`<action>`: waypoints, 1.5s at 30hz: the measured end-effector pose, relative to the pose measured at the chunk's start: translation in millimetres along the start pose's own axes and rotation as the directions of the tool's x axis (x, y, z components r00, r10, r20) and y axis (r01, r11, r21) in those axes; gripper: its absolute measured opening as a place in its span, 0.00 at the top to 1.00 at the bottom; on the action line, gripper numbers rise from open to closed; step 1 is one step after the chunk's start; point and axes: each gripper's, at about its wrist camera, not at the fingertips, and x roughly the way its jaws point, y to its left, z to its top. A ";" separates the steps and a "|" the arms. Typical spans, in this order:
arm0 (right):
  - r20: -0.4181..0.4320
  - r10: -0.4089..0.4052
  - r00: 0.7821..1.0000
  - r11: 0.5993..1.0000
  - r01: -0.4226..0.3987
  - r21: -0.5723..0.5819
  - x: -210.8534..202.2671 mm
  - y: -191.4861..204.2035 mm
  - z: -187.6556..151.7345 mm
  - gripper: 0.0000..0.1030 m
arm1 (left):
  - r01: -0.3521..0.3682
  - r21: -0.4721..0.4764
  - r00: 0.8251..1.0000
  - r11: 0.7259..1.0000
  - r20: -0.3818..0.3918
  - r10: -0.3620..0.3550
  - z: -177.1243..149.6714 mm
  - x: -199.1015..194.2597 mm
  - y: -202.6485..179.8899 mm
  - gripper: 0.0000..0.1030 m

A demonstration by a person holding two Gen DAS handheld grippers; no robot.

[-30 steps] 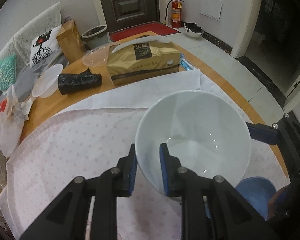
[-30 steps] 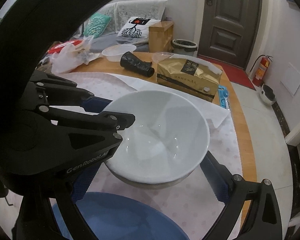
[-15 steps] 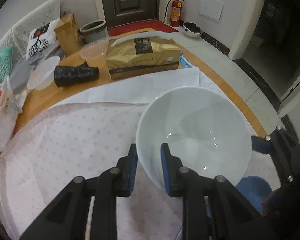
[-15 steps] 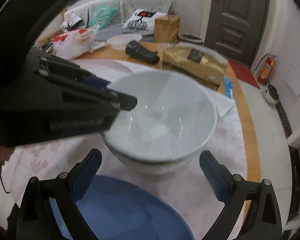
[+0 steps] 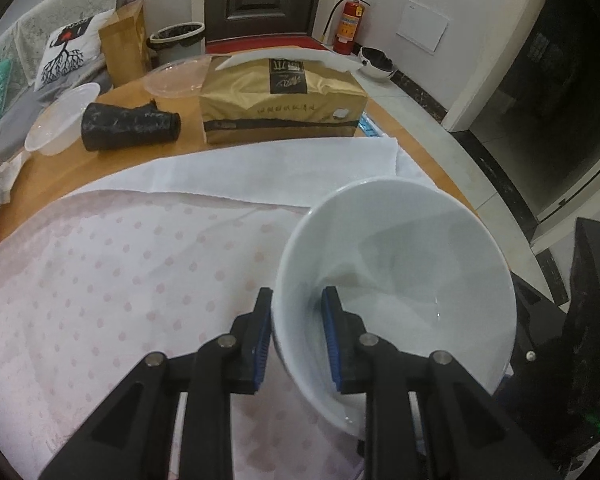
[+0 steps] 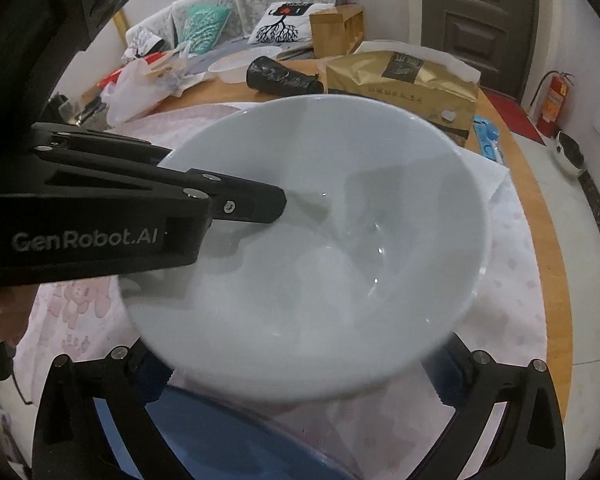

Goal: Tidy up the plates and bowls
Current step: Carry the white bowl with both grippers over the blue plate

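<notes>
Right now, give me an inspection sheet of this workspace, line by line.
Surface: round wooden table under a pink dotted cloth and a white sheet.
Job's things: white bowl held by its rim; blue plate lies on the cloth below it.
Clutter: gold tissue pack, black roll, clear plastic containers, plastic bags.
Grippers: left gripper pinches the bowl's rim, one of its fingers inside, one outside; right gripper has its jaws opening wide, straddling the bowl from below.
Cables: nothing seen.
Surroundings: door, fire extinguisher, bin, sofa with cushions.
</notes>
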 end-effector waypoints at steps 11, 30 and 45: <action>-0.026 -0.009 1.000 0.999 0.011 0.044 21.7 0.4 9.6 0.01 | 0.036 0.002 0.999 0.999 0.010 -0.036 -0.5 1.1 4.9 0.80; 0.041 -0.052 0.998 0.997 0.050 0.055 13.3 3.0 1.9 0.02 | 0.035 0.029 0.999 0.999 0.033 -0.036 -3.1 -8.3 -1.4 0.80; 0.112 -0.067 0.991 0.997 0.064 0.036 -19.7 13.7 7.7 0.02 | 0.012 0.048 0.996 0.999 0.089 -0.016 -1.2 -47.1 -11.2 0.80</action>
